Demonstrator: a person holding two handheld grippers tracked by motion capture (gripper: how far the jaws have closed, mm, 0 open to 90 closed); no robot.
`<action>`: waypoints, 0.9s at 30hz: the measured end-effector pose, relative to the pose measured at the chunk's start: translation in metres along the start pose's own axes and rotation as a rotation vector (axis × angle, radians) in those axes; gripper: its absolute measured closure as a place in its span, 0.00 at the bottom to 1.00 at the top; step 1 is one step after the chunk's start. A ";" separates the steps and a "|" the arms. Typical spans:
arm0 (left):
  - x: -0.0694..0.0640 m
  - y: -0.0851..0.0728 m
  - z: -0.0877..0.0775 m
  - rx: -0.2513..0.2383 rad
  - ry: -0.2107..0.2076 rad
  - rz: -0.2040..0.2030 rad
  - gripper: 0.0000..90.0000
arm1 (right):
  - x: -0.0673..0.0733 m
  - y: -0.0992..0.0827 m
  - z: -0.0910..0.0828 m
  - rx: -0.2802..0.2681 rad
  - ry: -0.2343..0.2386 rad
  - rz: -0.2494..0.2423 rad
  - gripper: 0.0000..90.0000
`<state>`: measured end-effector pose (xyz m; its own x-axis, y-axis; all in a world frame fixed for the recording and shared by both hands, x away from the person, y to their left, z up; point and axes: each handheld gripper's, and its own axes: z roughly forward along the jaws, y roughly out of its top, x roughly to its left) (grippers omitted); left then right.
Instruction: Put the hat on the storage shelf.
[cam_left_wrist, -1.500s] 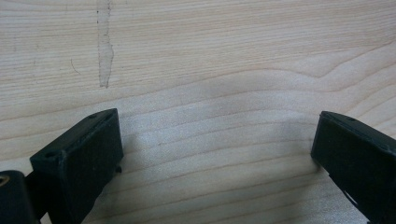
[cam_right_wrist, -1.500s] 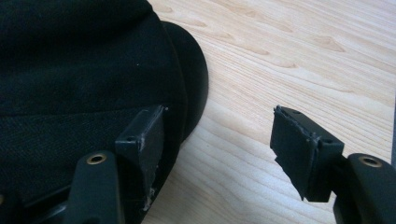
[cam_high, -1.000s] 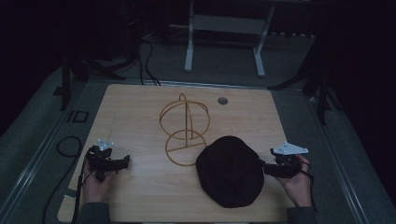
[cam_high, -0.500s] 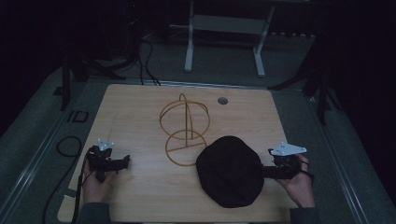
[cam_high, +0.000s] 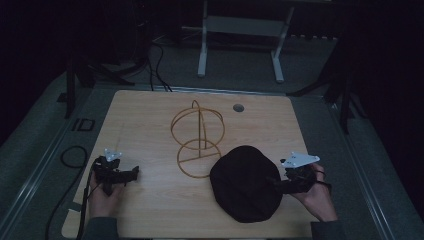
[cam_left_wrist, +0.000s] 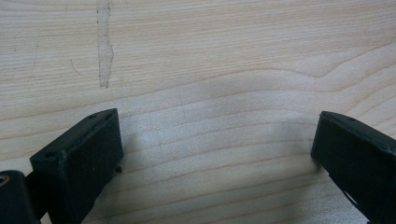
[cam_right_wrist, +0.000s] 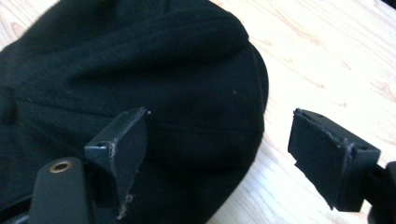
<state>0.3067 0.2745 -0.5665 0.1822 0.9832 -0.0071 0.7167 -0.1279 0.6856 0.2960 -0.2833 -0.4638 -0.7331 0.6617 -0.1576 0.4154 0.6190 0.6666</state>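
**Black cap lies flat at the table's near edge, right gripper spread beside its rim**

Everything here is placed against the soft black fabric cap (cam_high: 245, 182), which lies flat on the pale wooden table (cam_high: 150, 120) close to the person's side. The right gripper (cam_high: 278, 184) sits at the cap's right rim, and its jaws have just been opening. In the right gripper view they stand wide apart, one jaw over the dark cloth and the other over bare wood past the cap (cam_right_wrist: 140, 84), with the brim edge between them but neither pad pressing on it. That looks like a grip let go, so the cap rests on its own weight, its crown sagging and its edge hugging the wood.

Well to the left of the cap, the left gripper (cam_high: 134, 172) lies low on the table in the person's hand, jaws open with nothing but wood grain between them in the left gripper view (cam_left_wrist: 215, 154). It seems parked there to stay clear of the work.

Just beyond the cap, touching or almost touching its far-left edge, stands the thin tan wire-hoop hat stand (cam_high: 198, 137), with a round base ring and upright crossed loops. Its place so near the cap suggests the cap is meant for it. Farther behind the stand, a small grey round plug (cam_high: 238, 107) is set into the tabletop.
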 end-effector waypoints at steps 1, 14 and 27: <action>0.000 0.000 0.000 0.001 0.000 0.001 0.02 | 0.001 0.003 0.000 0.000 0.003 -0.009 0.21; 0.000 0.000 0.000 0.000 0.001 0.000 0.02 | 0.012 0.024 0.004 -0.003 0.033 -0.072 0.21; 0.000 0.000 0.000 0.001 0.000 0.001 0.02 | 0.022 0.041 0.009 -0.009 0.046 -0.107 0.17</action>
<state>0.3067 0.2746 -0.5665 0.1830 0.9831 -0.0060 0.7169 -0.1293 0.6851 0.3016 -0.2399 -0.4463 -0.7970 0.5719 -0.1942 0.3291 0.6809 0.6542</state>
